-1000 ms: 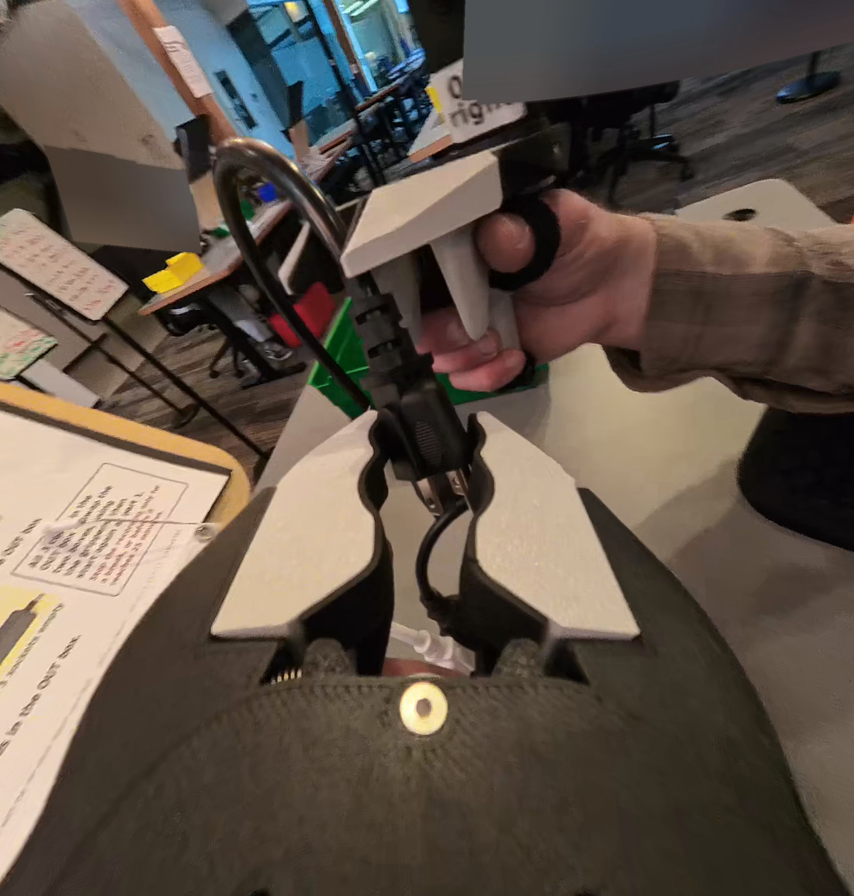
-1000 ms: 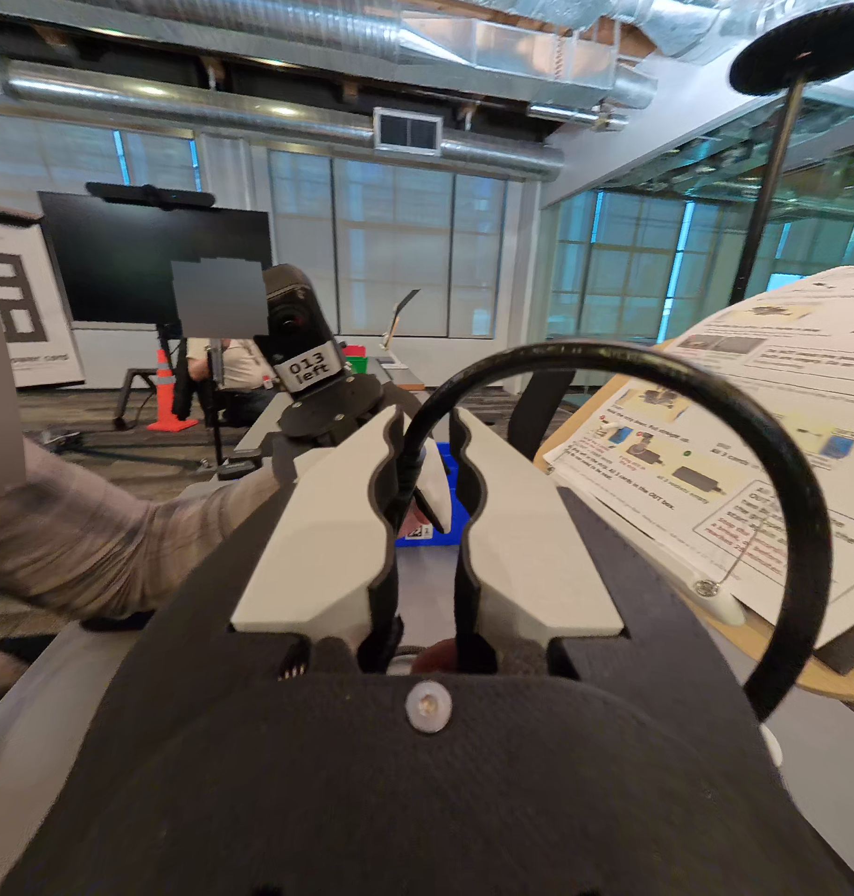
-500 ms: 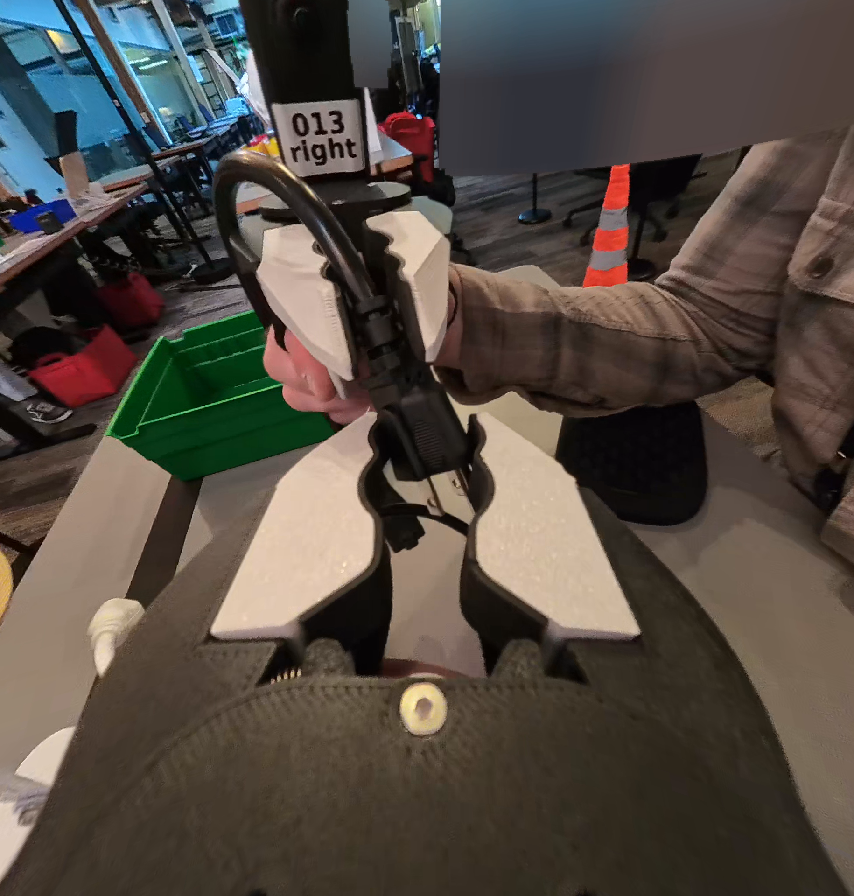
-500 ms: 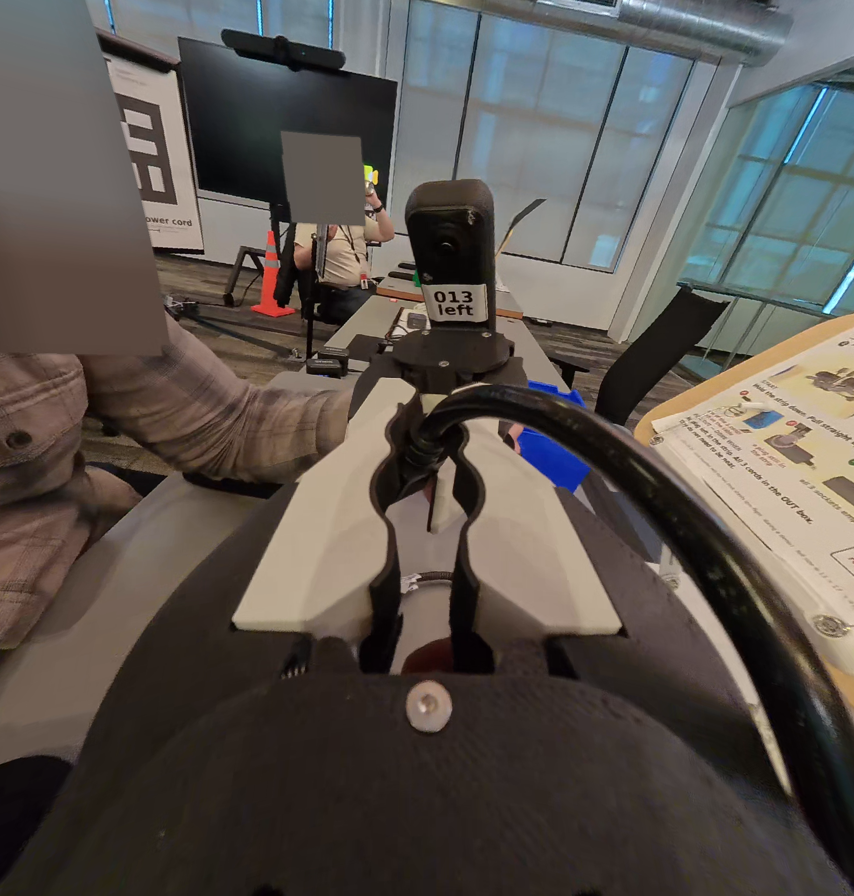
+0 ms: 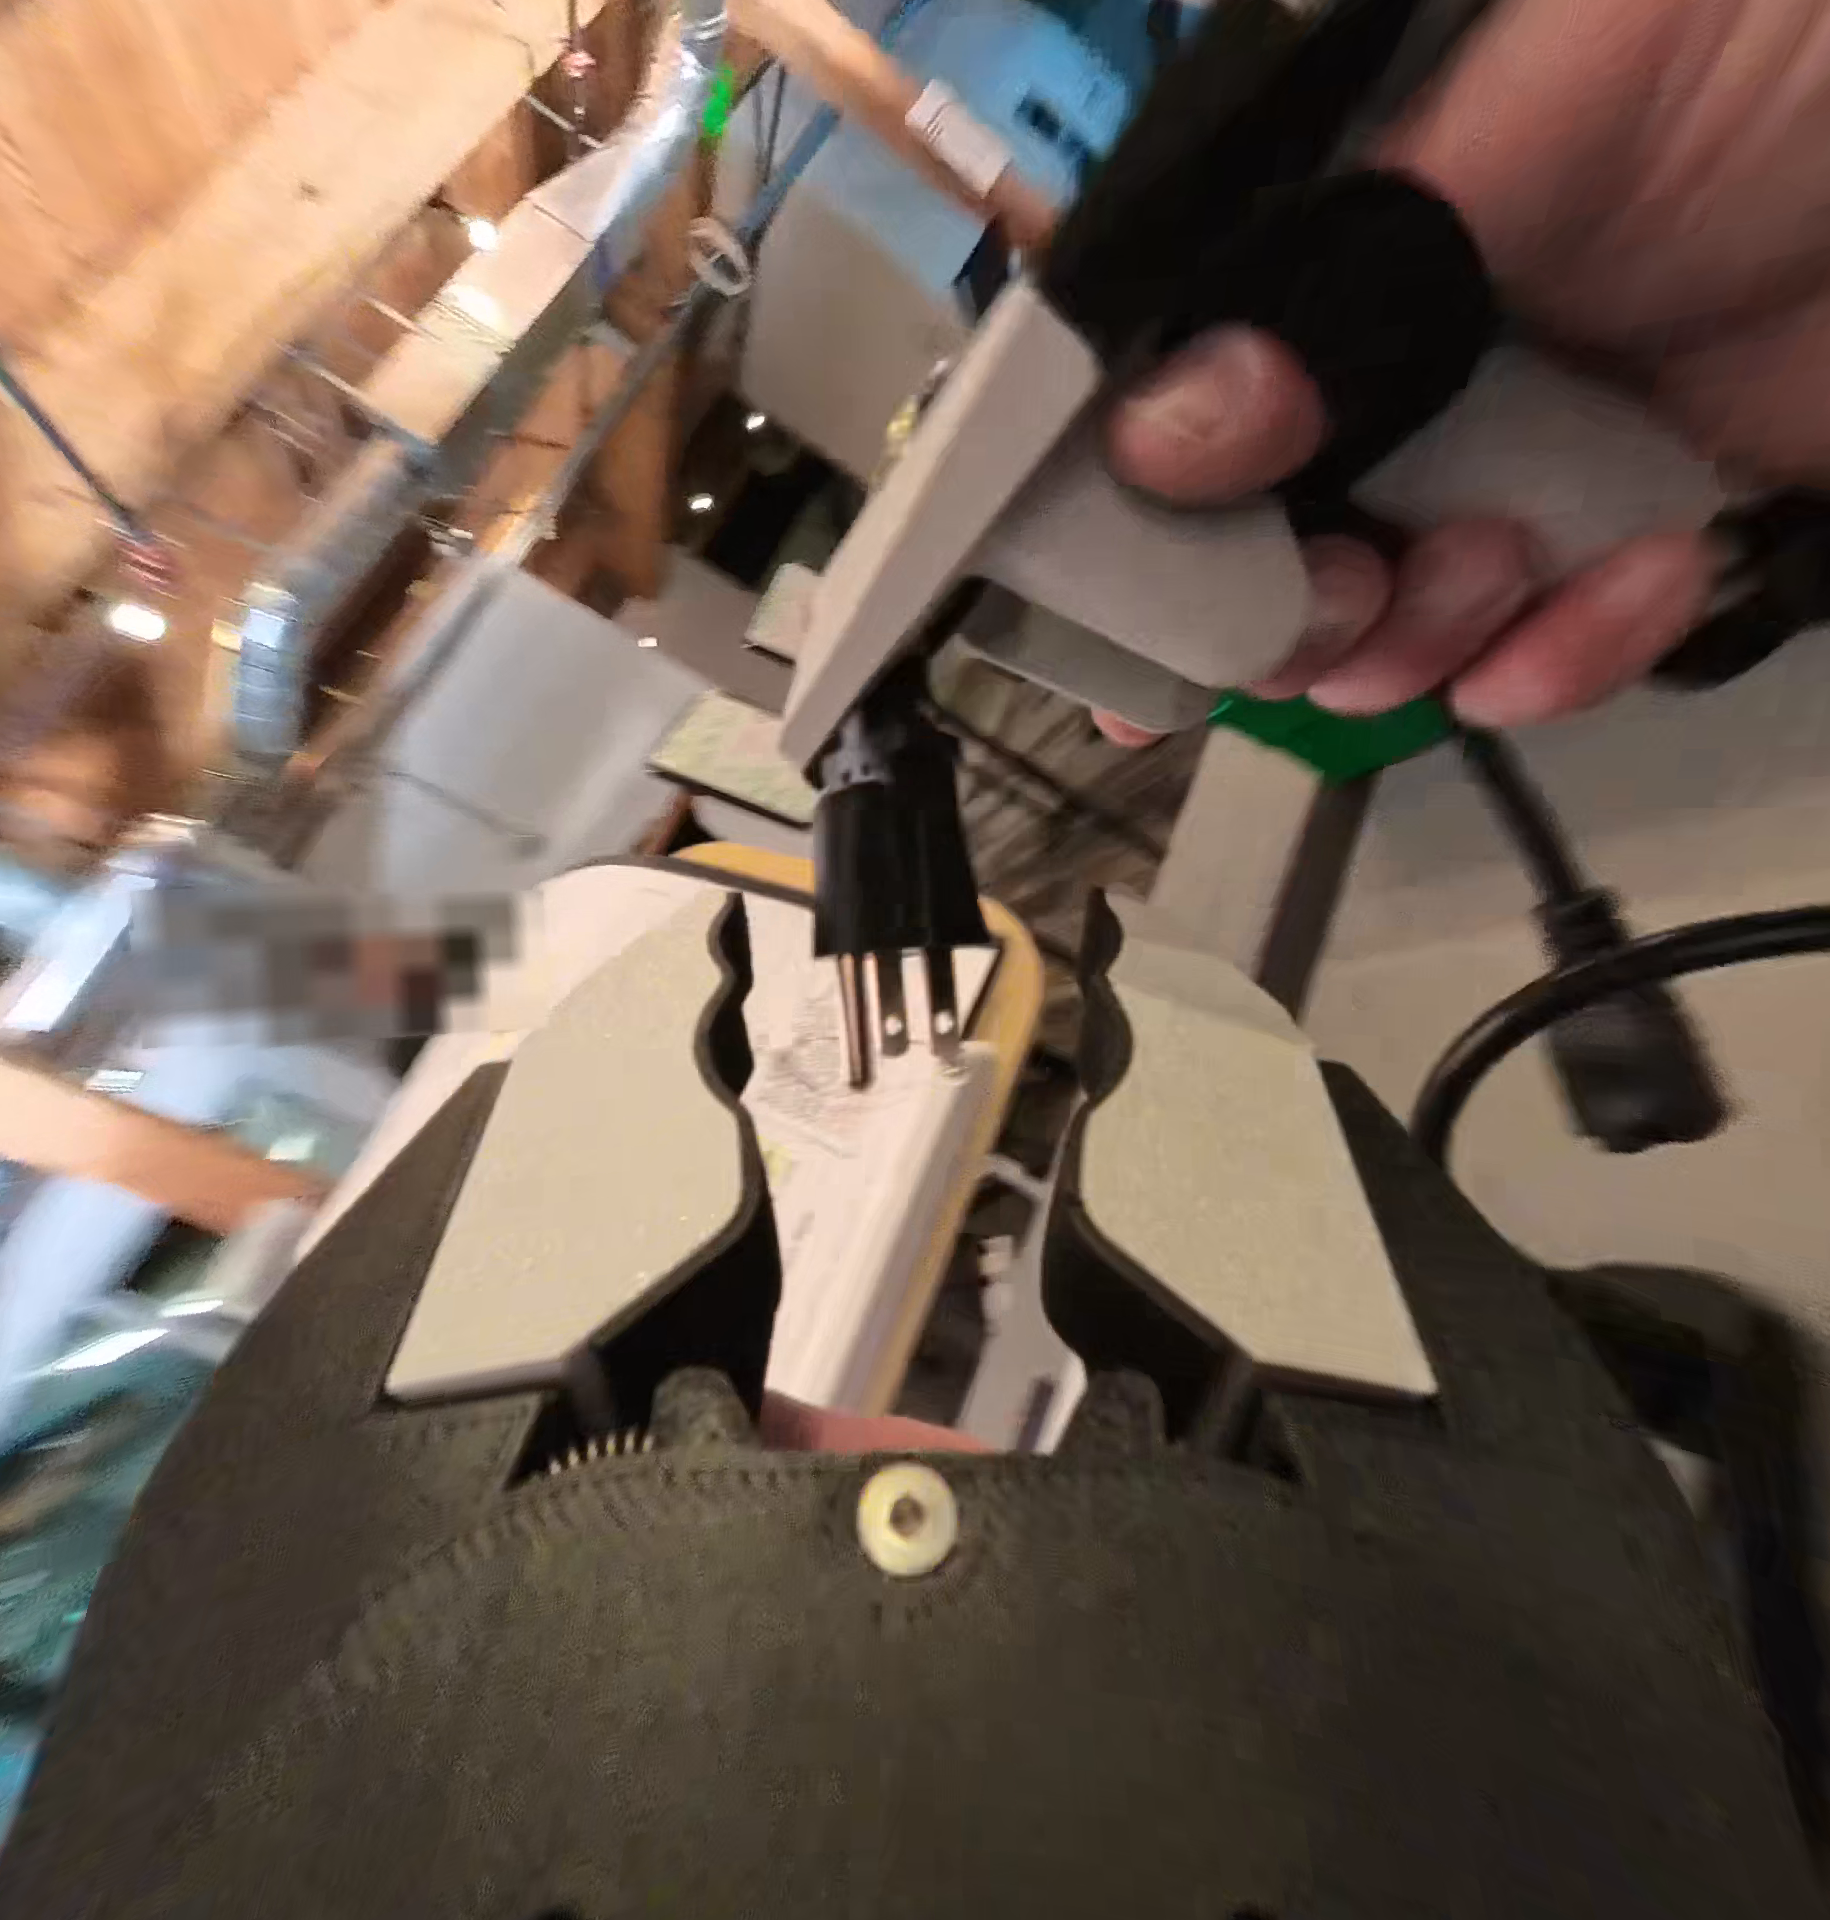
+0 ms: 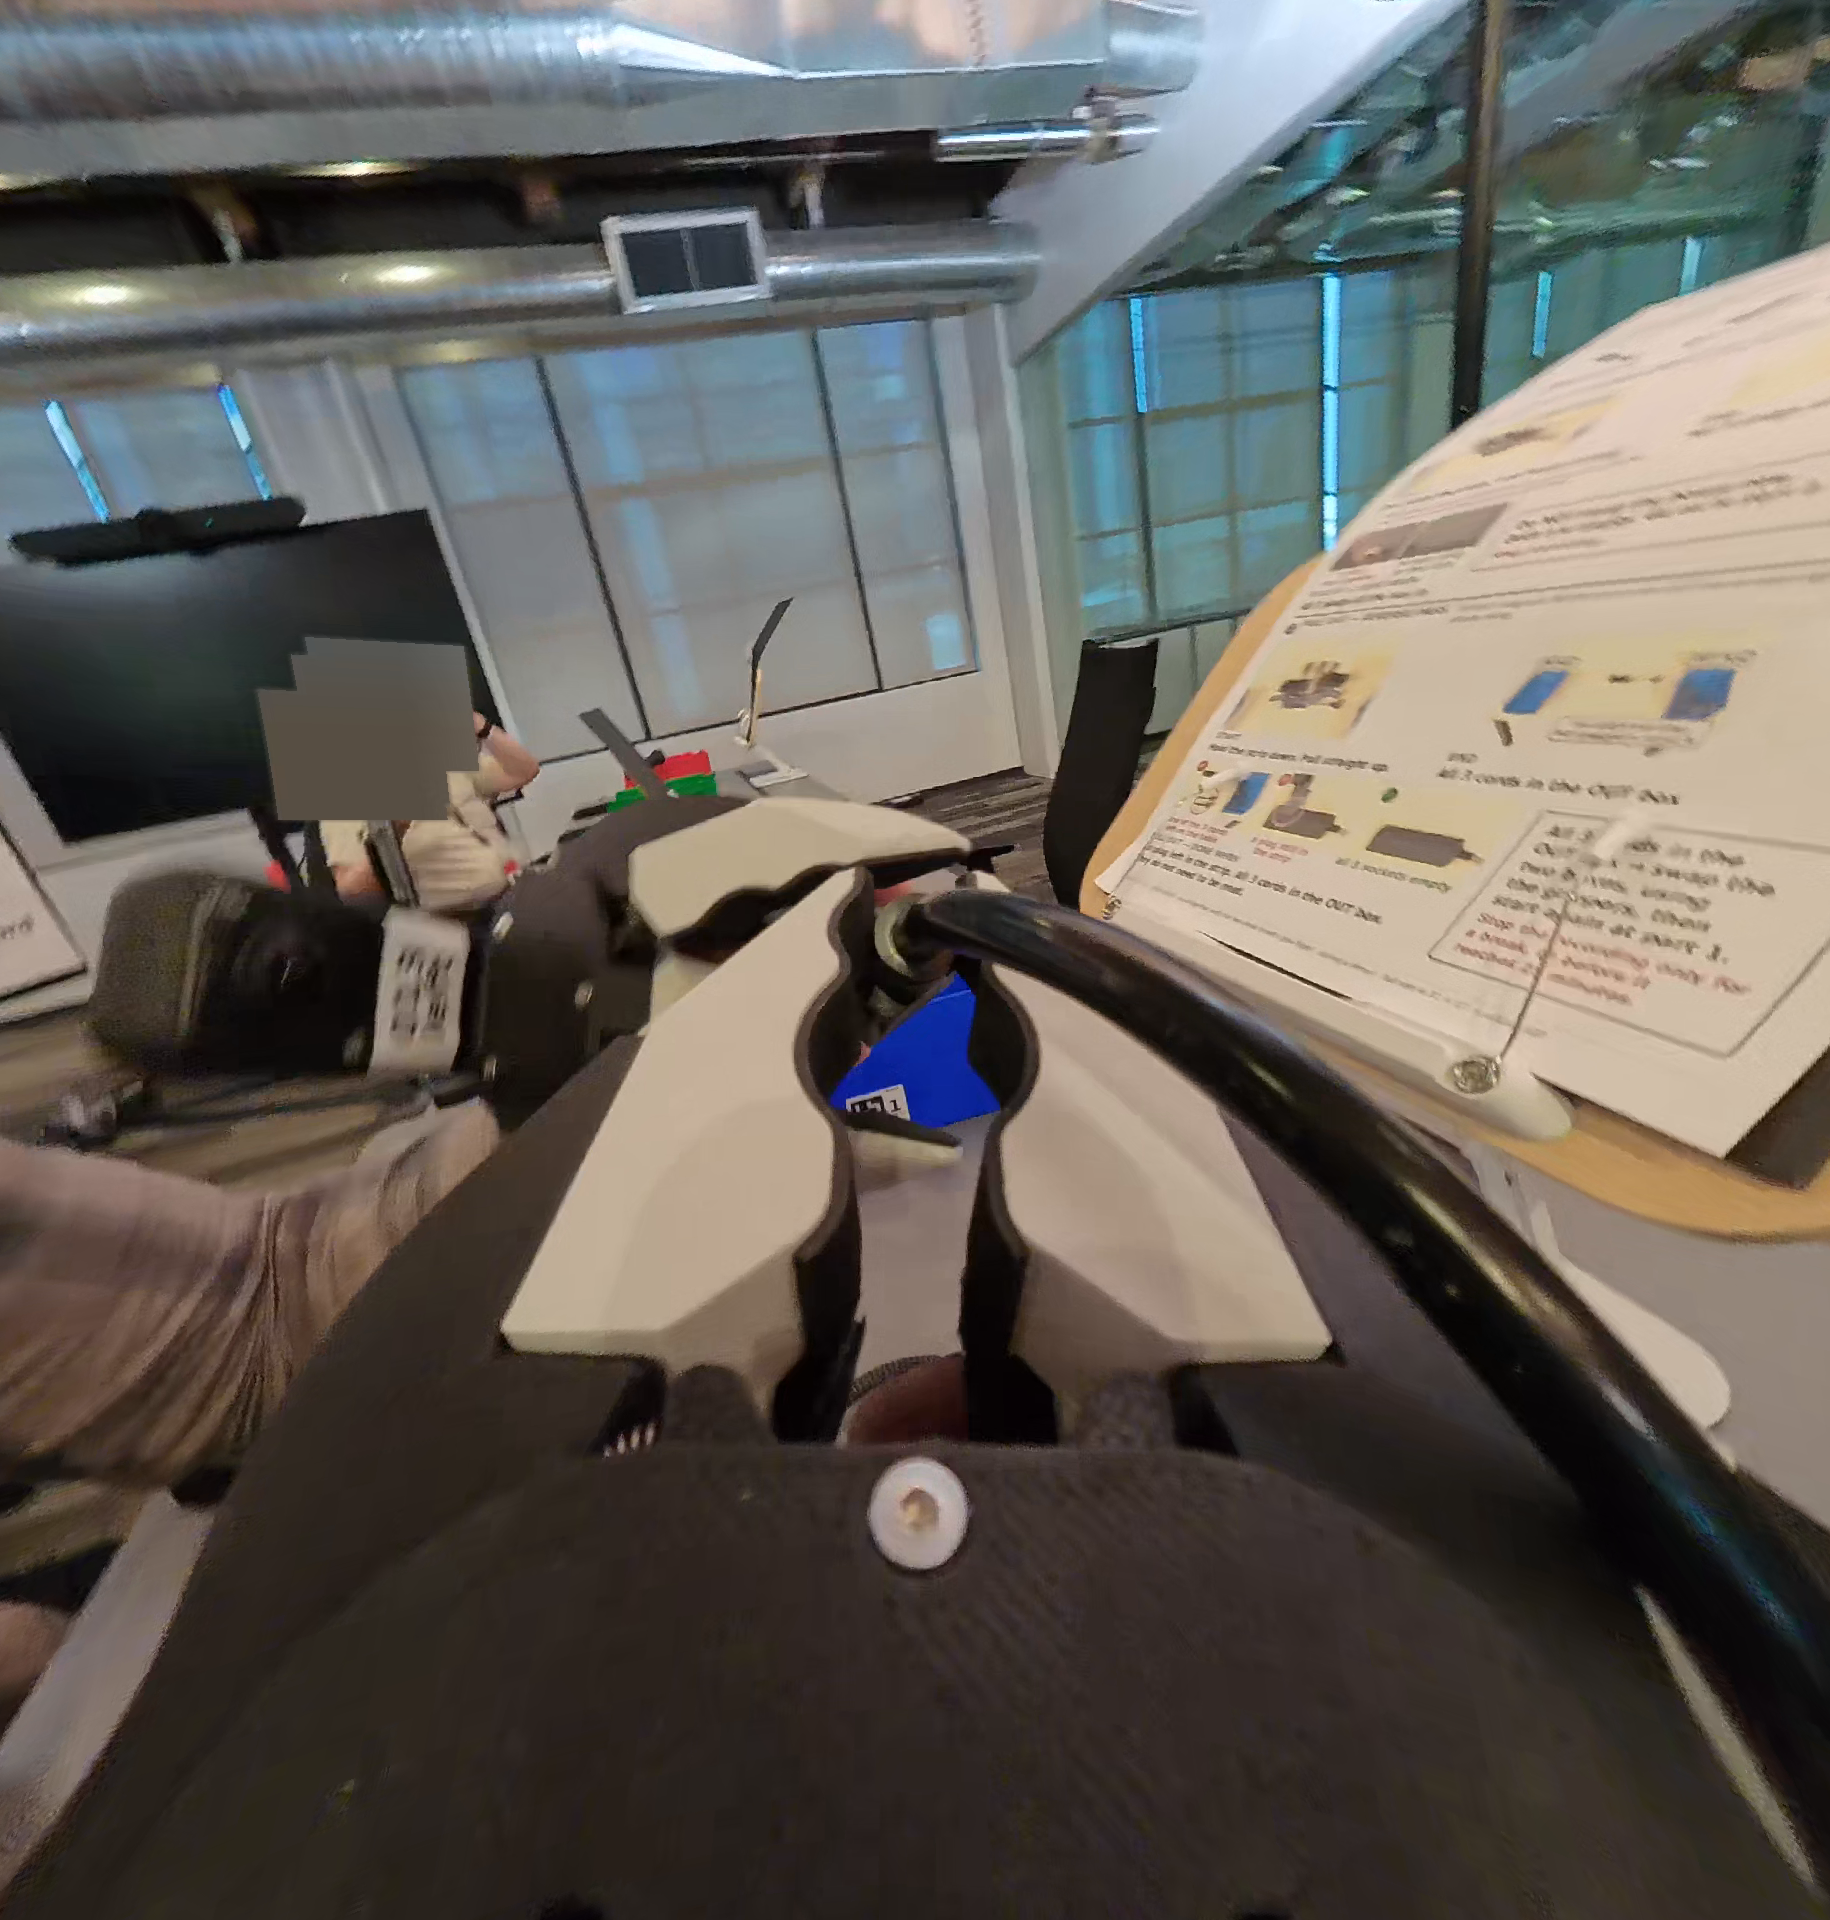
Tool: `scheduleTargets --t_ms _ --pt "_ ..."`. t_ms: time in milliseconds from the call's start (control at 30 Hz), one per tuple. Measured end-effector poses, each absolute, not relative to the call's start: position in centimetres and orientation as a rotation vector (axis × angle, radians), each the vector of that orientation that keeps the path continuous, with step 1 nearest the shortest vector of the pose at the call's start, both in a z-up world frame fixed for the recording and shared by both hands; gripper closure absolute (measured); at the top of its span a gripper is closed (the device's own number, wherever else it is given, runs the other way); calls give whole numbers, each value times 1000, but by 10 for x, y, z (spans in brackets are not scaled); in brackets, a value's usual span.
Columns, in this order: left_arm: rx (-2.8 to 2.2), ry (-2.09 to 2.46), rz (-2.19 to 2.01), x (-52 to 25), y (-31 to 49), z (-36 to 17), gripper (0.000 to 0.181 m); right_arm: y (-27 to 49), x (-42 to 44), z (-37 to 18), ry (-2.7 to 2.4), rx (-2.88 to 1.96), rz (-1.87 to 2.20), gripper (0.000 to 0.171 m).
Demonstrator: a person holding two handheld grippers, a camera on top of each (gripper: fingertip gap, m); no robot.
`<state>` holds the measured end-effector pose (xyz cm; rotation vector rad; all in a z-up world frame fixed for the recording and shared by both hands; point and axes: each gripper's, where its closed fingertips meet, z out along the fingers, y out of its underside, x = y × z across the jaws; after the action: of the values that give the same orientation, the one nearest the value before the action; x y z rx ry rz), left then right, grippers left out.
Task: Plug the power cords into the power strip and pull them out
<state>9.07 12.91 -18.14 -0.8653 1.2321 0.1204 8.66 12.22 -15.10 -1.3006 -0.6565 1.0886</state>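
Note:
A black power cord plug (image 5: 890,862) with three metal prongs hangs prongs-down from my right gripper (image 5: 849,727), which a hand holds above. My left gripper (image 5: 911,935) is open and empty, its jaws wide apart on either side of the prongs and not touching them. In the right wrist view my right gripper (image 6: 911,956) is shut on the cord's ribbed neck, and the cord (image 6: 1410,1205) arcs to the lower right. The cord's other black connector (image 5: 1628,1070) dangles at the right. The left gripper's fingers (image 6: 776,862) show just beyond. No power strip shows.
A printed sheet on a wooden board (image 6: 1513,831) stands at the right. A blue bin (image 6: 921,1060) and a green bin (image 5: 1326,727) sit on the grey table (image 5: 1617,852). A seated person (image 6: 443,842) and a dark screen (image 6: 163,665) are far behind.
My left gripper has opened and let go of the plug, which now hangs from the right gripper alone. Both views have swung and the left one is blurred.

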Motion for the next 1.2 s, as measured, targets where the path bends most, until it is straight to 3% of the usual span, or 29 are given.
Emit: scheduleTargets --t_ms 233,433,767,900,1100,1200 --pt "-747 1055 501 84 144 -171 155 135 80 -159 -499 -1390 1175 159" --pt "-779 1071 422 83 143 -172 156 135 78 -158 -518 -1382 1141 159" --pt "-973 1153 140 66 151 -174 156 112 84 -174 -878 -1500 848 121" --pt "-994 1178 75 59 150 -171 156 81 92 -179 -1089 -1511 780 129" --pt "-932 1408 10 56 123 -182 156 51 103 -128 -1107 -1271 630 133" --pt "-887 1466 -9 56 109 -181 156 50 106 -131 -1116 -1314 592 135"
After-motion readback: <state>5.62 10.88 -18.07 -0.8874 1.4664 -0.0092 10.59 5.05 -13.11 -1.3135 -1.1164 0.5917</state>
